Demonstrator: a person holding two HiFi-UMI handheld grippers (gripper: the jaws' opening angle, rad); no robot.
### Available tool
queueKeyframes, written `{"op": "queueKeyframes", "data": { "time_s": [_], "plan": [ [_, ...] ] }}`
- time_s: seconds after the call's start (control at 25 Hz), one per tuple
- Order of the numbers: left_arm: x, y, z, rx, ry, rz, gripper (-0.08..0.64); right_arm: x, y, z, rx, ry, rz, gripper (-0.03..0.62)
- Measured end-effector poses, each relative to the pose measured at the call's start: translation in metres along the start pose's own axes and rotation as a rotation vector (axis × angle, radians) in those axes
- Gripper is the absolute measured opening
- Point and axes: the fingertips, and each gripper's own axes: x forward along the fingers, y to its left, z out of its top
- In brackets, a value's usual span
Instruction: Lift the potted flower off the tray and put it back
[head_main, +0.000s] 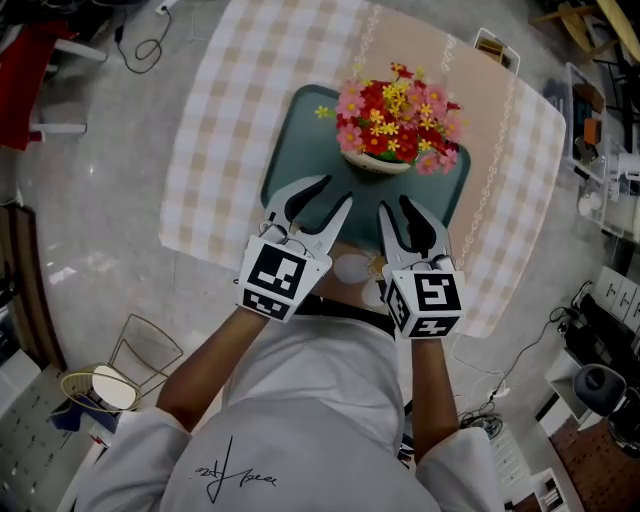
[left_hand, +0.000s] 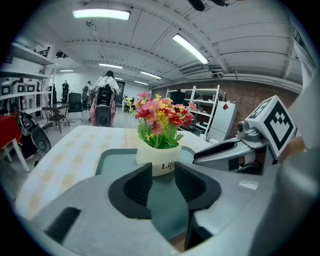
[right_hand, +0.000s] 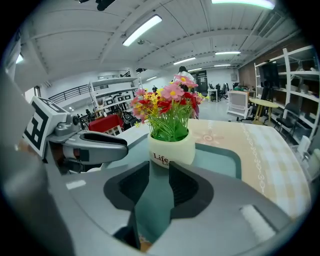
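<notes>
Two grippers are out in front of the person, side by side, and both point at the potted flower. It stands straight up on the green tray, a bit past the middle. The tray lies on the table with the checked cloth.

The left gripper and the right gripper hang over the near part of the tray. They are near the pot but do not touch it. On each one the fingers are a little way apart with nothing between them. Only the tray shows through the gap.

I think the step now is to reach in and get hold of the white pot. It looks wider than either gap, so one gripper could not close around it the way the jaws stand now. A good way, I think, is for one gripper to go to each side of the pot. They should press on the white wall, low down, and not on the flowers, which would bend.

Both sides should push at the same time and just as hard. If not, the pot may slide on the smooth tray or tip over. Then it should go straight up, slowly and kept level, and come down flat on the tray again.
</notes>
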Motion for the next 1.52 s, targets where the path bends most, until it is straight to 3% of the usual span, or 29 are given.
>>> {"op": "queueKeyframes", "data": {
  "time_s": [0.32, 0.76, 1.52],
  "plan": [
    [0.017, 0.015, 0.003, 0.023, -0.002, 0.019, 0.160, 0.014, -0.011, -0.001, -0.002, 0.011, 0.017, 0.177],
    [0.038, 0.013, -0.002, 0.058, 0.030, -0.040, 0.260, 0.028, -0.024, 0.002, 0.005, 0.001, 0.054, 0.234],
    [0.061, 0.025, -0.003, 0.075, 0.037, -0.062, 0.322, 0.055, -0.040, 0.014, -0.082, -0.020, 0.087, 0.376]
  ]
}}
